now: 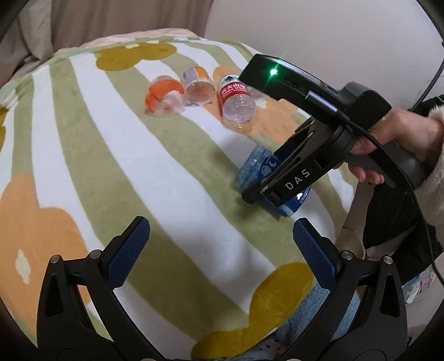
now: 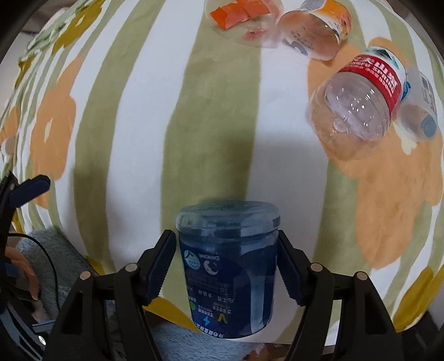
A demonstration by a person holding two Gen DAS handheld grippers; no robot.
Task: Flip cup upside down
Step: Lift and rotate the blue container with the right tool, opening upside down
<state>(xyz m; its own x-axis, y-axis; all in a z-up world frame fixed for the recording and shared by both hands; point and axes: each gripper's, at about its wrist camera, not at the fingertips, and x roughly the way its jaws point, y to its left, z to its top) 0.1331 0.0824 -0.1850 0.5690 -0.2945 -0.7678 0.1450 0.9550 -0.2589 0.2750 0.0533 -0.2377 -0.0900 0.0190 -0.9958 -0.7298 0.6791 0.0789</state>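
Right gripper (image 2: pixel 226 266) fingers clamp the blue cup (image 2: pixel 227 266) (label reads inverted) just above the striped blanket (image 2: pixel 138 138). Left gripper (image 1: pixel 219 250) fingers wide, holding nothing, near the cup. Clear bottle (image 2: pixel 358 100) lies well apart.

A soft surface is being covered by a plush blanket (image 1: pixel 116 144) printed with broad green and white stripes and with orange and mustard flower shapes. Beyond its far edge, a plain pale wall (image 1: pixel 319 33) is being lit evenly, with no hard shadows. In the upper left corner, beige fabric folds (image 1: pixel 83 19) are being seen hanging or piled; which cannot be told. Soft grey shadows are being cast across the stripes in the right wrist view. At the near edge, a strip of light blue fleece (image 2: pixel 194 344) is being shown below the blanket.
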